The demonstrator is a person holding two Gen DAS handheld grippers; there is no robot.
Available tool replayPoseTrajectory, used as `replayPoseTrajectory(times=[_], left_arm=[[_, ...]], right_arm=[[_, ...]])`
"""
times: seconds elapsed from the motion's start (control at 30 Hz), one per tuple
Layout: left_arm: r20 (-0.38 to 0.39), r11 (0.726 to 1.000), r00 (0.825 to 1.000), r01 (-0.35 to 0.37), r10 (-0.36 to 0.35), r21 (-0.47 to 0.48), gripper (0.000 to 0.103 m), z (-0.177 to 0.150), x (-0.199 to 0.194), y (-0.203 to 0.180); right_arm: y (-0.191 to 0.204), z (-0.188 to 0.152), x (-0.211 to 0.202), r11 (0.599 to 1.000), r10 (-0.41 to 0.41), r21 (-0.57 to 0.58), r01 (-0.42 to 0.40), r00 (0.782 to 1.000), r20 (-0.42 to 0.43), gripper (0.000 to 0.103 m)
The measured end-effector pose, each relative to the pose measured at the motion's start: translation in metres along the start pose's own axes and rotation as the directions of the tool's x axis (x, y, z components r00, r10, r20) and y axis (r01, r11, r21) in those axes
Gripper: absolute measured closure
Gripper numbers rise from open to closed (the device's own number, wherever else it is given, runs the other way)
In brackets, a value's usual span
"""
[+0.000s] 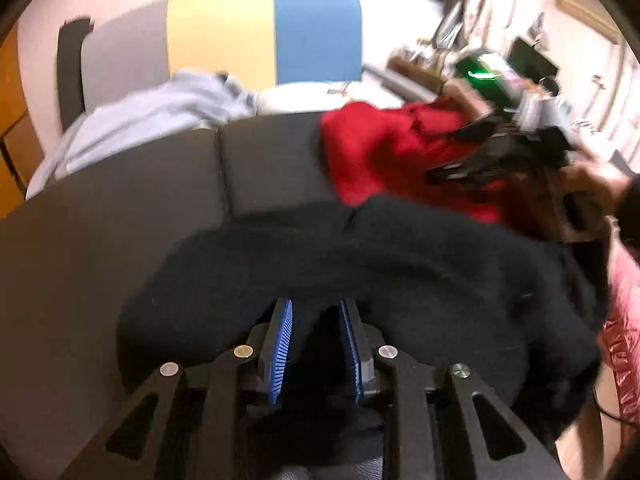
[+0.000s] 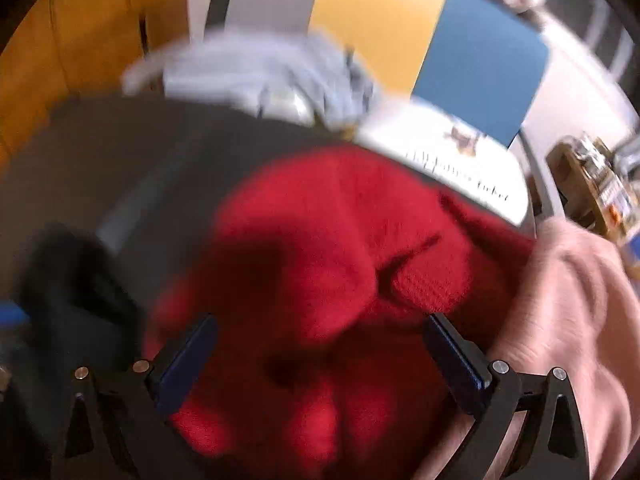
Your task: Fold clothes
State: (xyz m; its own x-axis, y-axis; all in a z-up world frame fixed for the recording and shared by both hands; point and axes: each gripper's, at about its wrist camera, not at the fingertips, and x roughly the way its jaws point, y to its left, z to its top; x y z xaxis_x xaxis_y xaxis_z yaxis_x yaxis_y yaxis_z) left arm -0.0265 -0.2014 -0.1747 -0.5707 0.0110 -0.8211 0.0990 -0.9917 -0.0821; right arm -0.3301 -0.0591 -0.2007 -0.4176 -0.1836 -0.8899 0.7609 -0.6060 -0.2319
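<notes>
A black garment (image 1: 400, 264) lies crumpled across the dark grey padded surface (image 1: 120, 208) in the left wrist view. My left gripper (image 1: 316, 304) has its blue pads close together, with a bunched fold of that black cloth pinched between them. Behind it to the right lies a red knitted garment (image 1: 380, 152). My right gripper (image 1: 480, 156), held by a hand (image 1: 588, 184), hovers over it. In the right wrist view the right gripper (image 2: 320, 320) stands wide open just above the red garment (image 2: 320, 220), with nothing gripped. The black garment (image 2: 72, 280) shows blurred at the left.
A pale grey garment (image 1: 160, 108) is heaped at the surface's back left edge. A pink garment (image 2: 572, 300) lies to the right of the red one. A yellow and blue panel (image 1: 264, 32) stands behind. A white table (image 2: 460, 152) and cluttered boxes (image 2: 592, 184) are beyond the surface.
</notes>
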Motion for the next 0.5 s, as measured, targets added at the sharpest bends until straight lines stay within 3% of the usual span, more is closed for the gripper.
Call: replayPoseTrajectory(times=[0.03, 0.17, 0.4, 0.5], left_arm=[[-0.03, 0.999, 1.0, 0.005, -0.006, -0.032, 0.075, 0.0, 0.009, 0.007], [-0.083, 0.99, 0.995, 0.036, -0.048, -0.139, 0.074, 0.008, 0.027, 0.028], [-0.103, 0.989, 0.994, -0.056, 0.042, -0.138, 0.075, 0.018, 0.031, 0.023], [-0.053, 0.981, 0.998, -0.028, 0.018, -0.191, 0.075, 0.02, 0.014, 0.031]], right_arm=[[-0.018, -0.02, 0.002, 1.0, -0.012, -0.026, 0.012, 1.0, -0.003, 0.001], [-0.053, -0.067, 0.01, 0.99, -0.1, -0.1, 0.101, 0.995, 0.017, 0.002], [-0.134, -0.074, 0.022, 0.979, -0.196, 0.044, 0.197, 0.98, -0.006, 0.001], [-0.162, -0.075, 0.022, 0.967, -0.22, 0.123, 0.222, 0.975, -0.031, 0.001]])
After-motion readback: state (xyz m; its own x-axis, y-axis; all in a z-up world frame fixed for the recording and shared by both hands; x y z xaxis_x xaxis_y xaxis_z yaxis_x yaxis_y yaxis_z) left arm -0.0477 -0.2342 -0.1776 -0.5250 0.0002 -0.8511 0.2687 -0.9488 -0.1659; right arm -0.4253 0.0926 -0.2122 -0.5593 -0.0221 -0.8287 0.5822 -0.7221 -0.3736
